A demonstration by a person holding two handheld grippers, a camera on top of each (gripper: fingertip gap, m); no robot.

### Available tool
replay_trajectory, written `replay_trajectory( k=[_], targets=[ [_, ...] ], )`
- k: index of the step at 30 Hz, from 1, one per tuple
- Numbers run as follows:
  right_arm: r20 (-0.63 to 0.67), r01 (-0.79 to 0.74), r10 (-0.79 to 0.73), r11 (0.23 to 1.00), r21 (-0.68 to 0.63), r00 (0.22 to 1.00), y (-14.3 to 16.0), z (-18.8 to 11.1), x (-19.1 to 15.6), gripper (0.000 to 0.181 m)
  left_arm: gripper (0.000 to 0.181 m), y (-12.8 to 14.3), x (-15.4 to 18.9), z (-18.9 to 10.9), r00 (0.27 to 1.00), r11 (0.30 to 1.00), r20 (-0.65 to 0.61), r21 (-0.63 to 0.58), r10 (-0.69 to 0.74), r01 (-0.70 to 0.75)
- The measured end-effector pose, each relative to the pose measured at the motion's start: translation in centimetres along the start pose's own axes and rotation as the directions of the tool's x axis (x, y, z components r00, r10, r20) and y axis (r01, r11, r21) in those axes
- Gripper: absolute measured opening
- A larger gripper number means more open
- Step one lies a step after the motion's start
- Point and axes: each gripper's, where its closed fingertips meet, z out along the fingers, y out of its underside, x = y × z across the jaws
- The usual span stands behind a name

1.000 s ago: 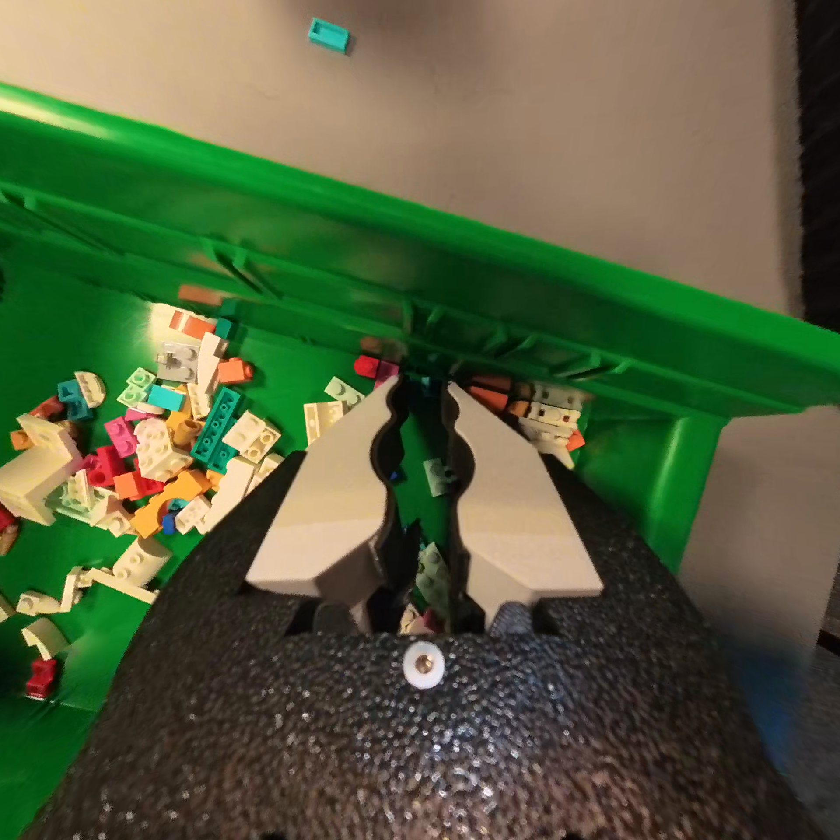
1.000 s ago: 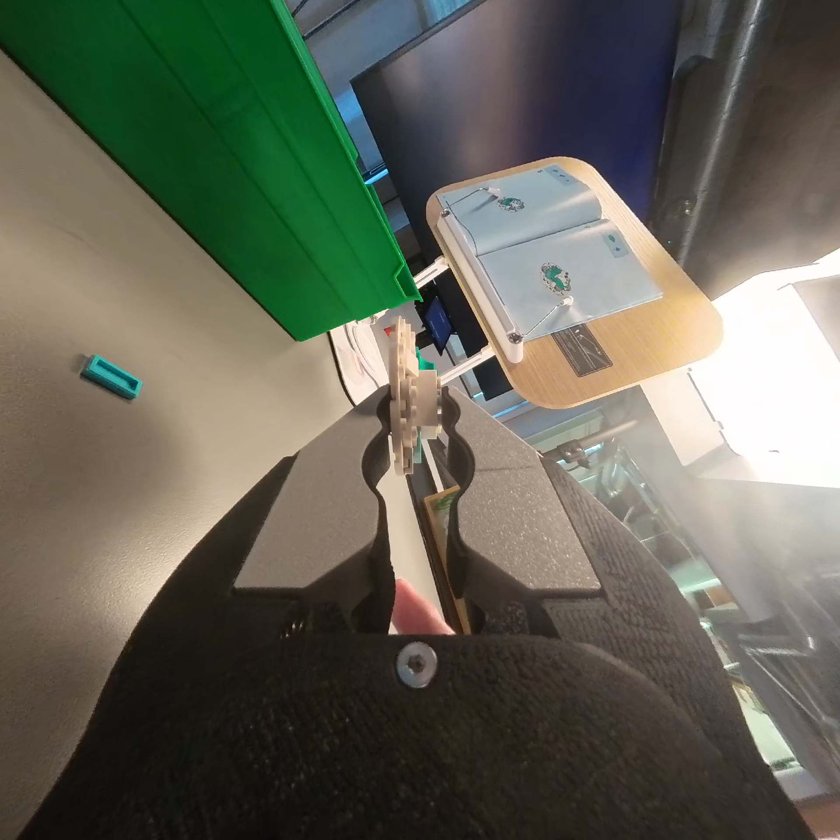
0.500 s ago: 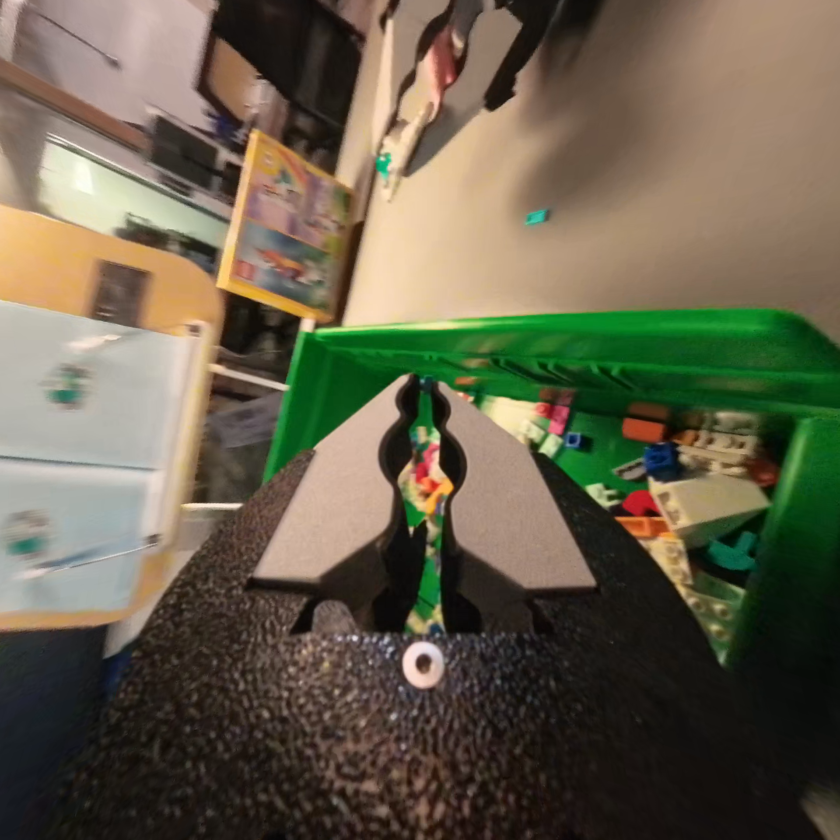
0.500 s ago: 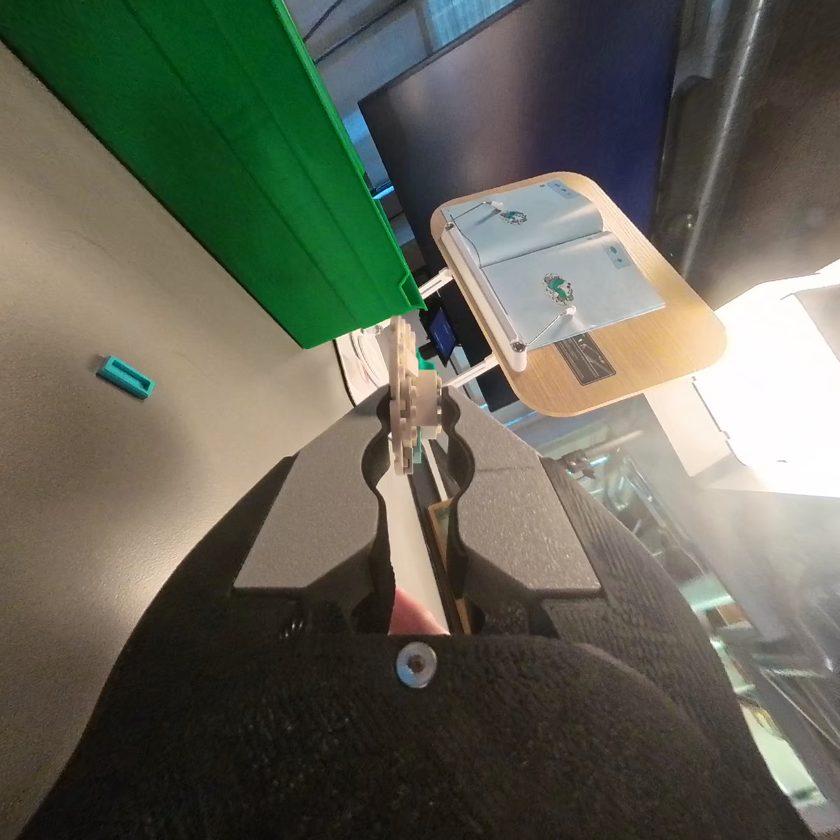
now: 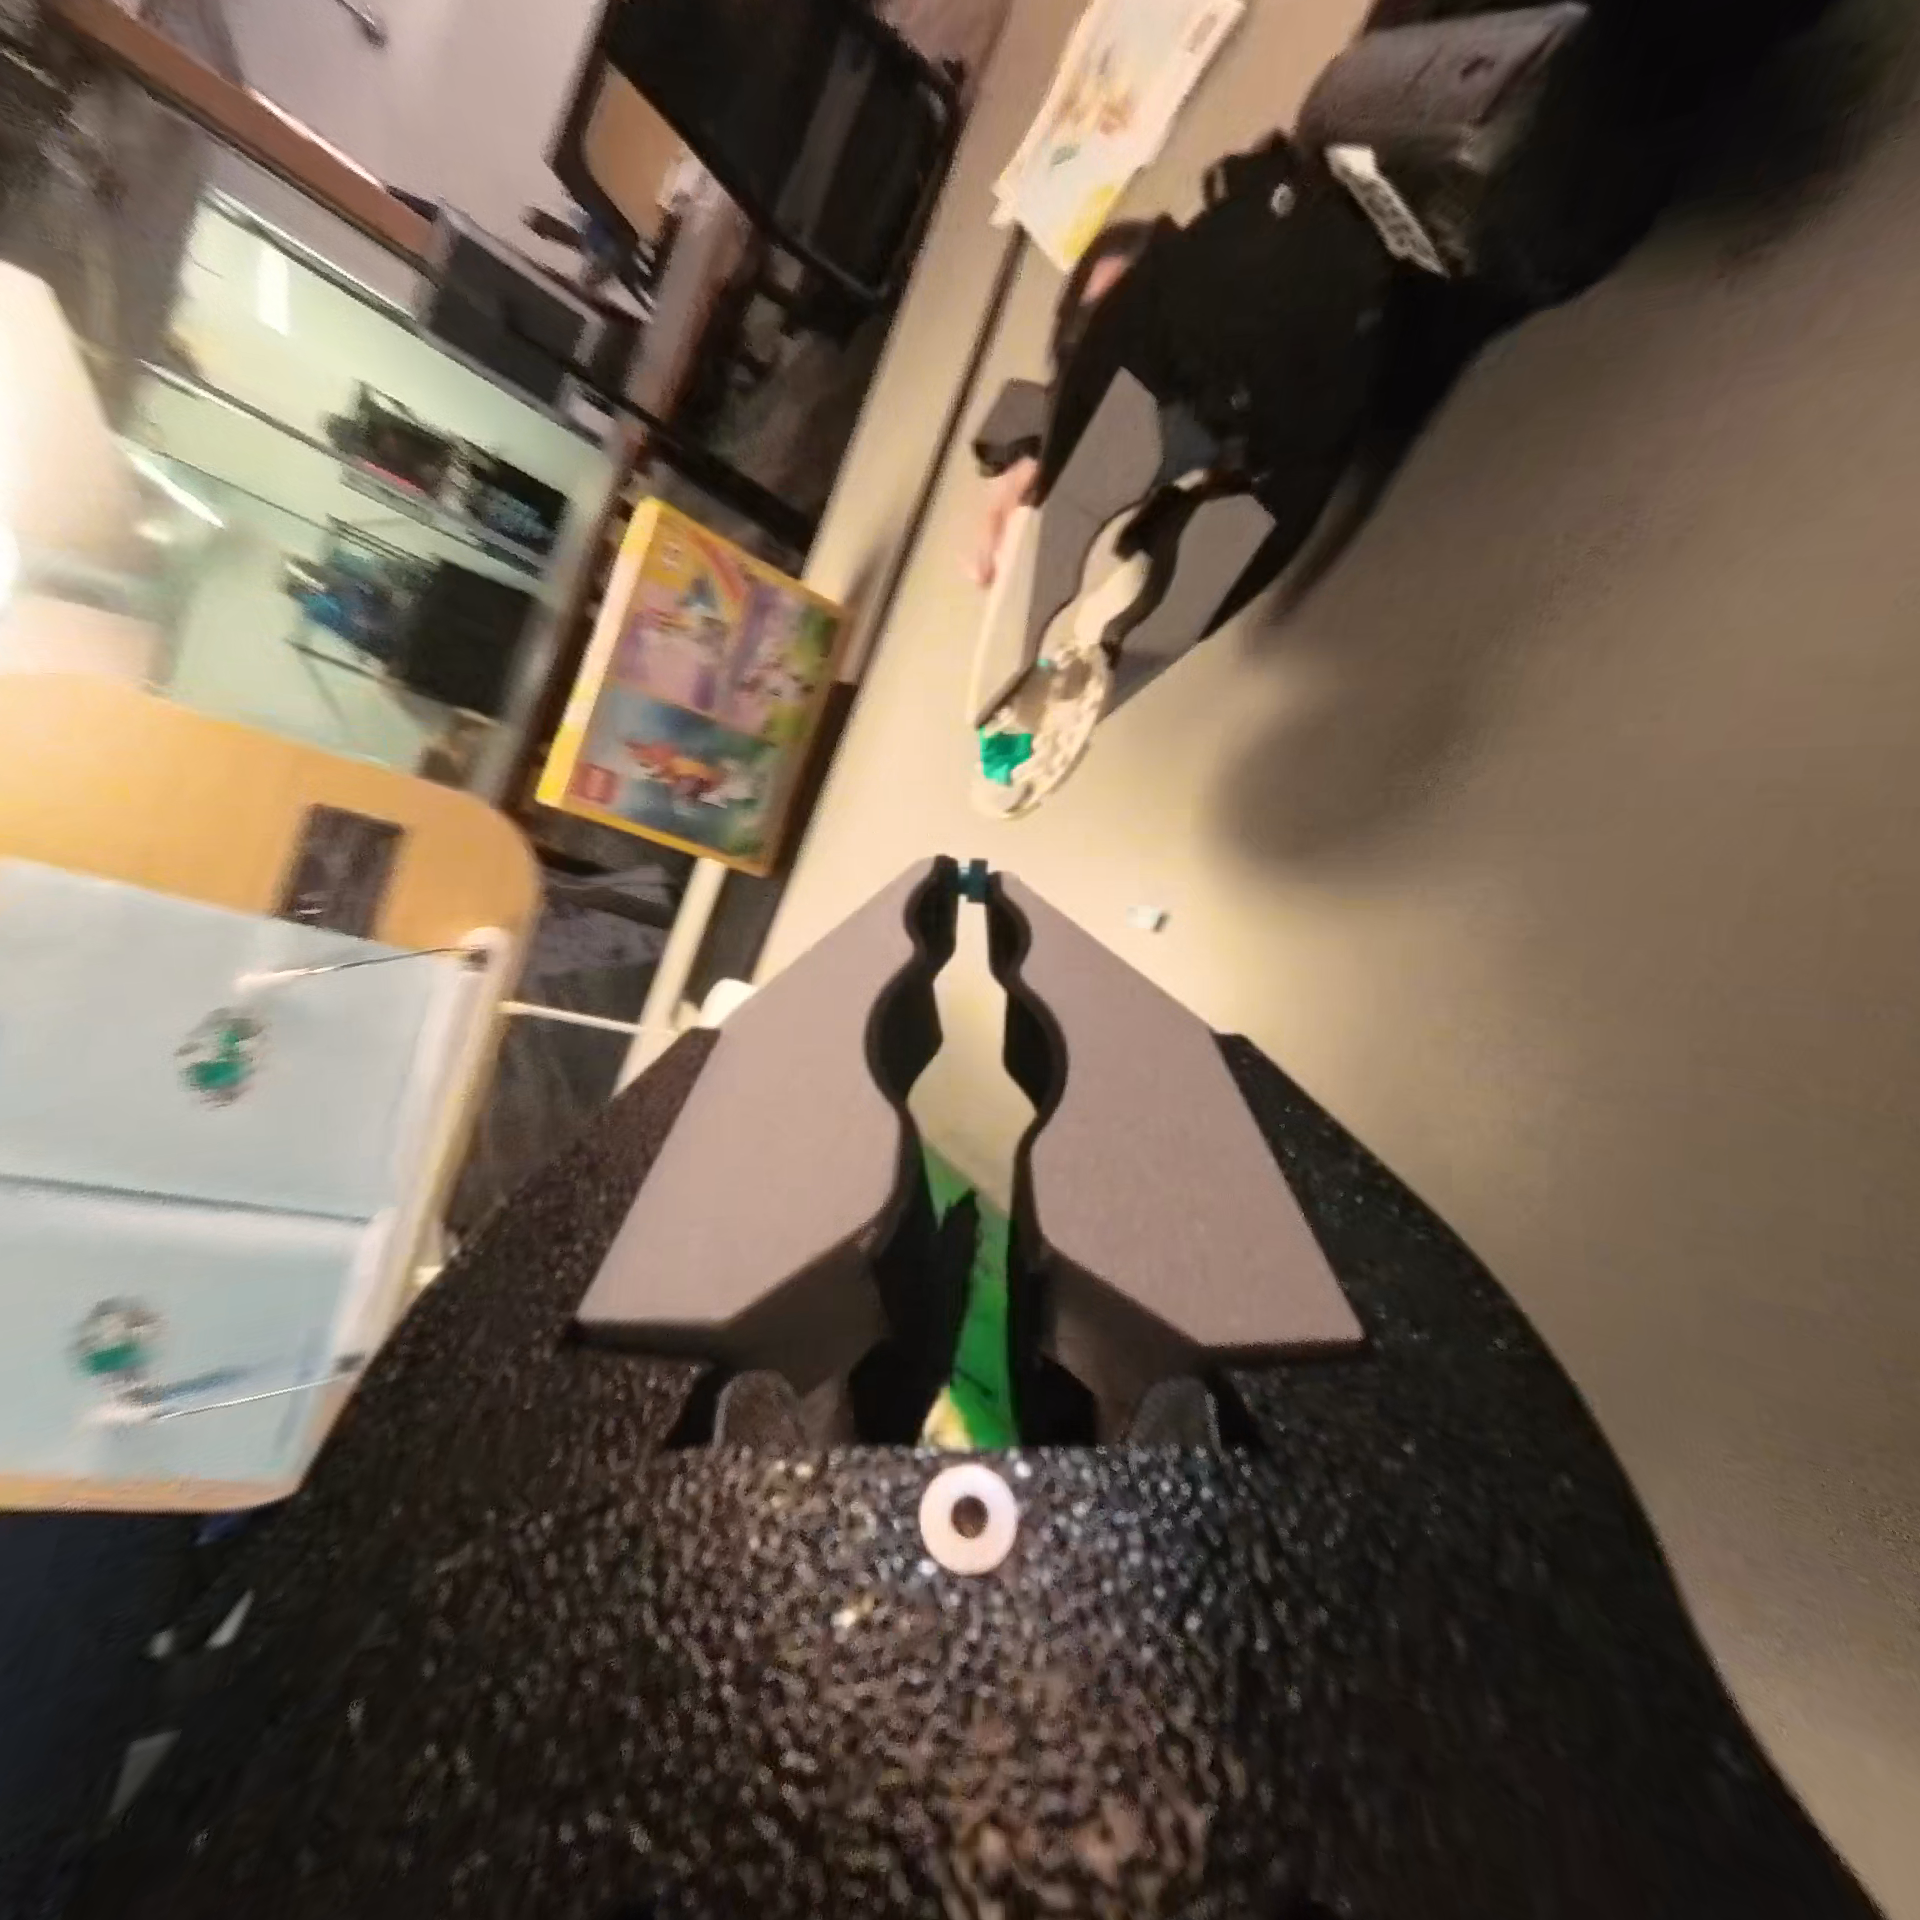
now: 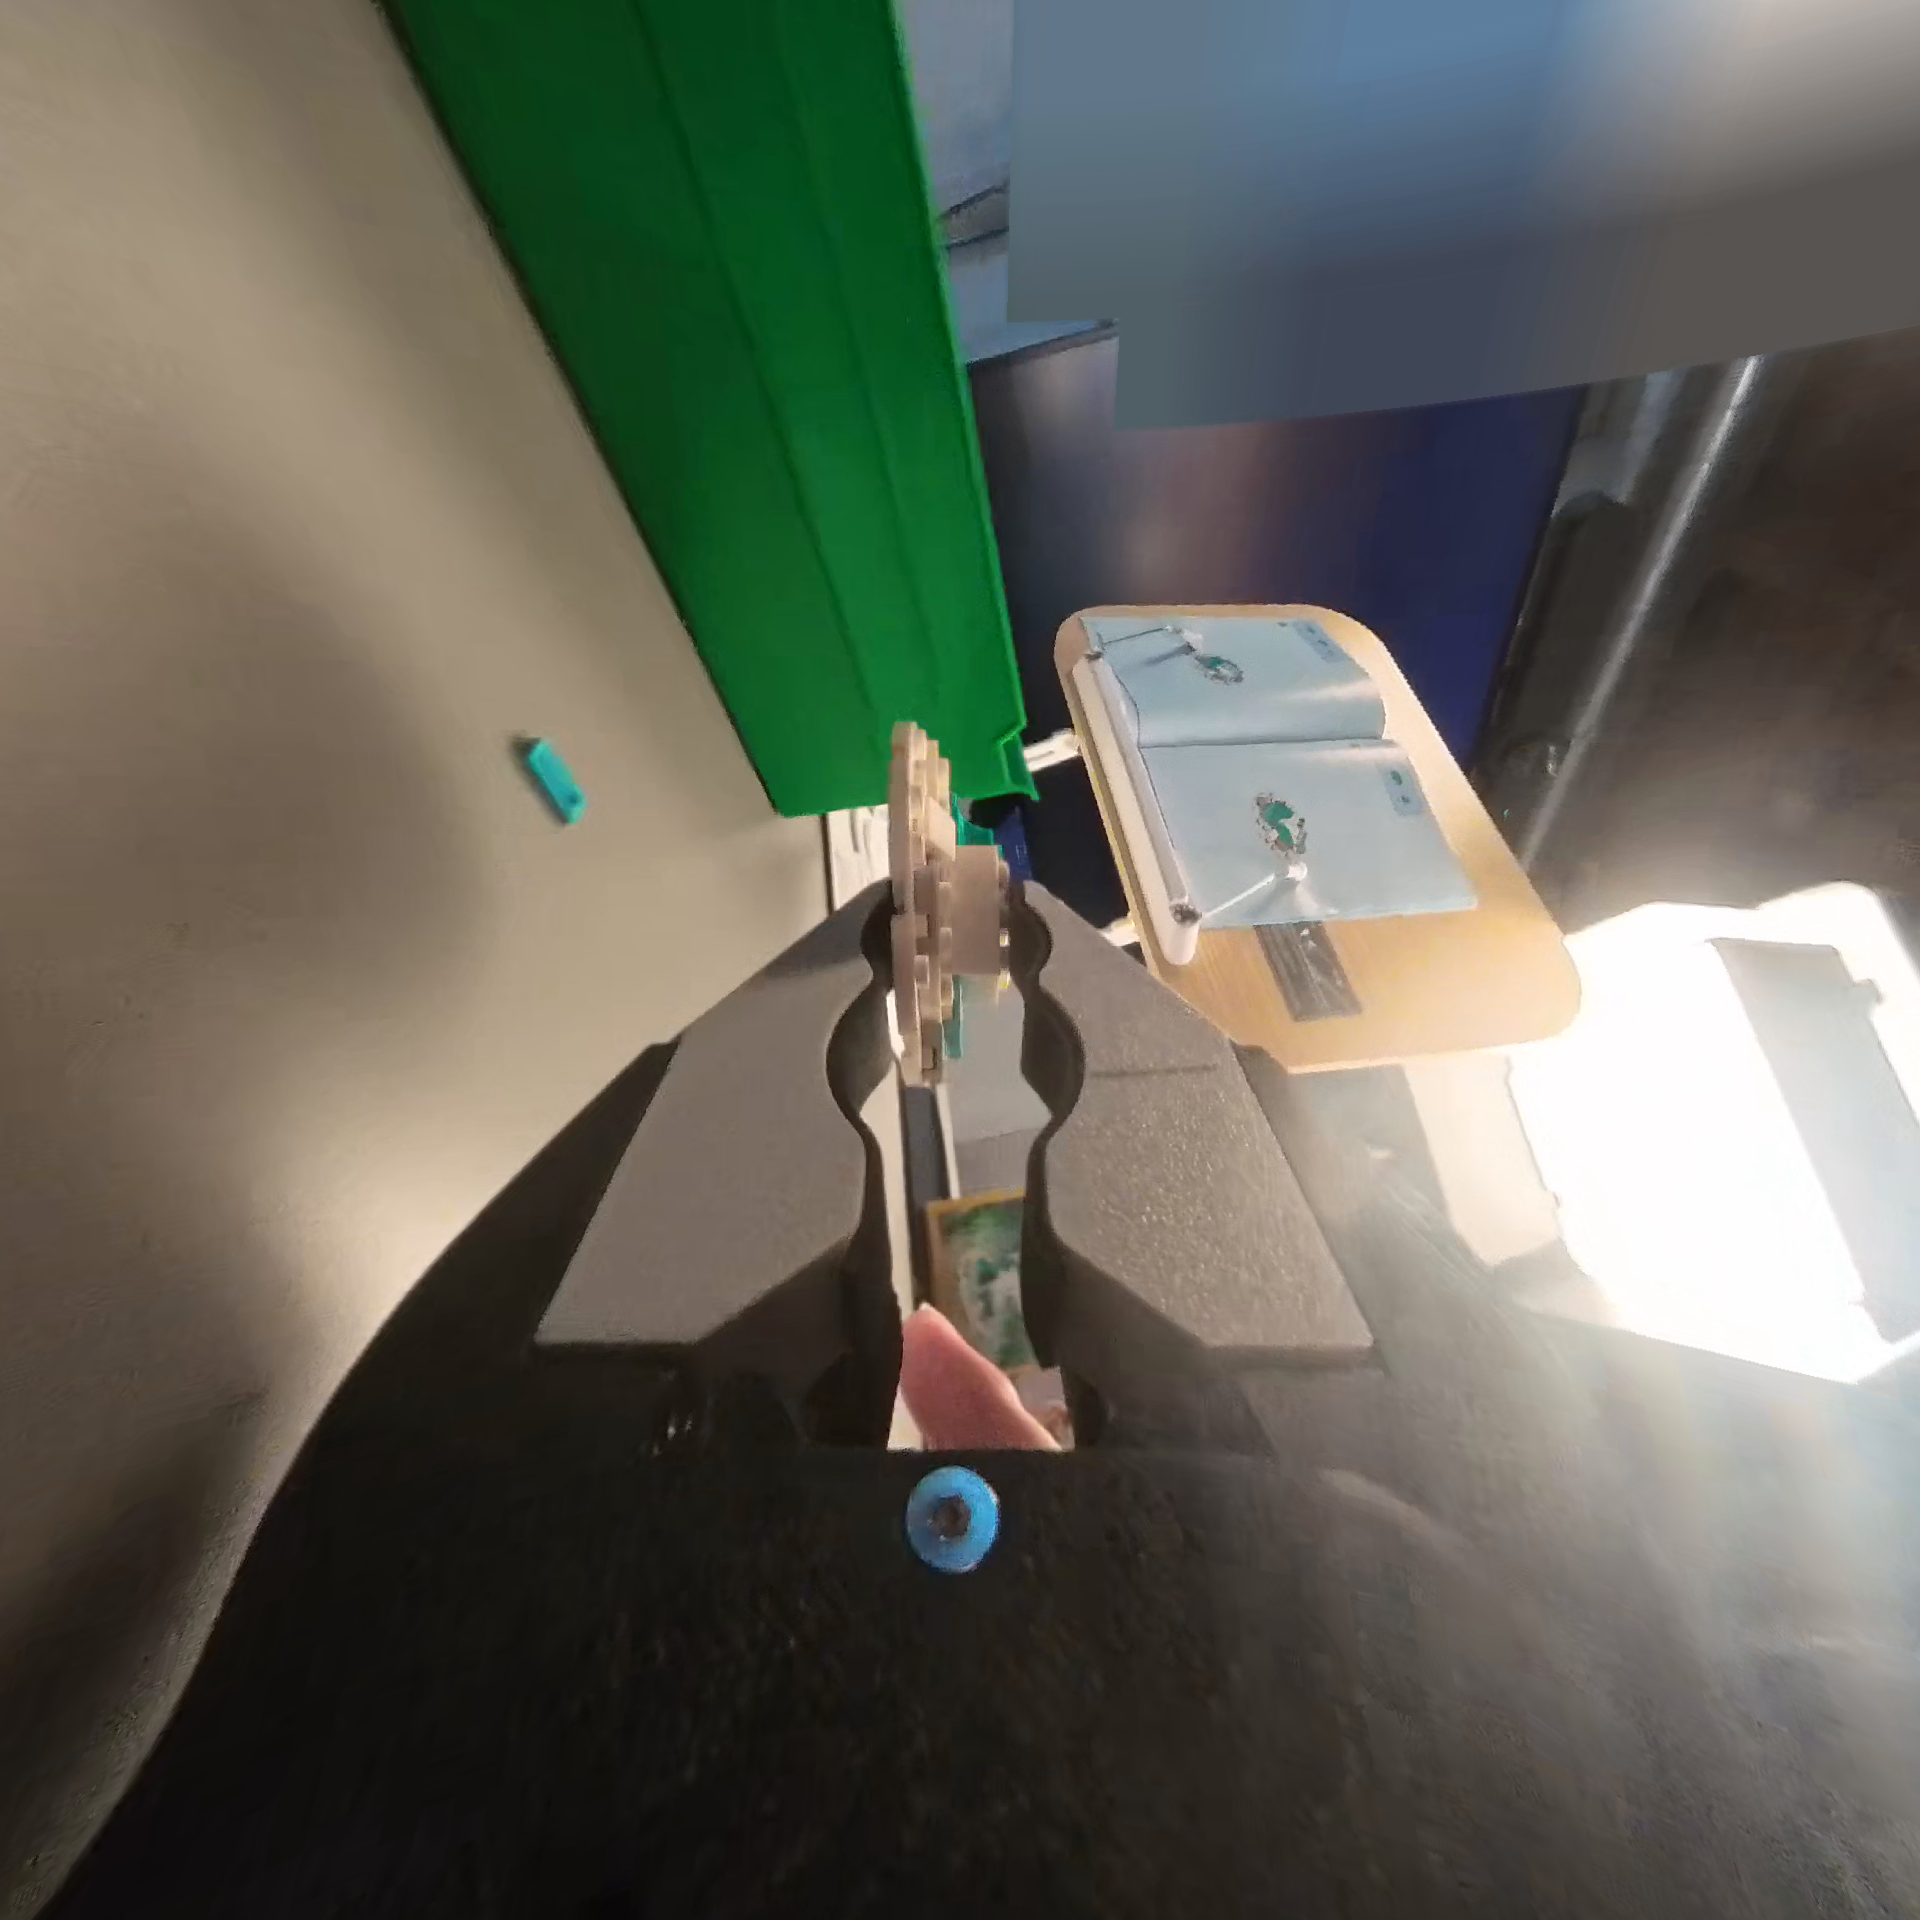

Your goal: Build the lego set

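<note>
Now my left gripper (image 5: 974,902) pinches a tiny teal lego piece (image 5: 972,891) at its tips. My right gripper (image 6: 951,914) clamps the tan round studded lego plate assembly (image 6: 928,883) upright, a loose teal lego brick (image 6: 551,779) left of it on the grey table (image 6: 260,520), green plastic bin (image 6: 748,416) just ahead.

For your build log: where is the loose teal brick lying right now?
The teal brick lies alone on the table in the right wrist view, left of the round assembly and the green bin. In the left wrist view it sits right of the left gripper's fingers.
</note>
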Motion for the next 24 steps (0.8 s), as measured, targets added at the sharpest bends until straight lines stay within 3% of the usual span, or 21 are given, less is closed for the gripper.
replay_trajectory(
  k=[3, 5, 9, 13, 19, 24],
  targets=[
    [0.065, 0.106, -0.109, 0.993, 0.044, 0.992, -0.5, -2.2, -1.5, 0.017, 0.003, 0.8, 3.1, 2.9, 0.999, 0.992, -0.029, -0.125, 0.014, -0.017],
    [0.083, 0.133, -0.138, 0.989, 0.068, 0.987, -0.7, -3.3, -2.0, 0.019, 0.003, 1.9, 3.8, 4.3, 0.993, 0.967, 0.007, -0.228, 0.117, -0.113],
    [0.090, 0.120, -0.127, 0.989, 0.085, 0.988, -1.0, -4.1, -2.1, 0.019, 0.003, 2.0, 7.3, 6.2, 0.991, 0.963, -0.102, -0.246, 0.091, -0.114],
    [0.106, 0.089, -0.101, 0.990, 0.111, 0.989, -1.5, -4.1, -2.3, 0.019, 0.003, 3.9, 8.5, 7.1, 0.985, 0.921, -0.138, -0.360, 0.104, -0.148],
    [0.121, 0.086, -0.099, 0.990, 0.109, 0.988, -1.4, -3.9, -2.6, 0.017, 0.003, 5.4, 9.9, 7.4, 0.979, 0.895, -0.187, -0.418, 0.086, -0.158],
    [0.125, 0.073, -0.086, 0.991, 0.111, 0.988, -1.4, -3.8, -2.6, 0.017, 0.004, 5.5, 10.4, 6.8, 0.969, 0.870, -0.229, -0.492, -0.095, -0.031]
  ],
)
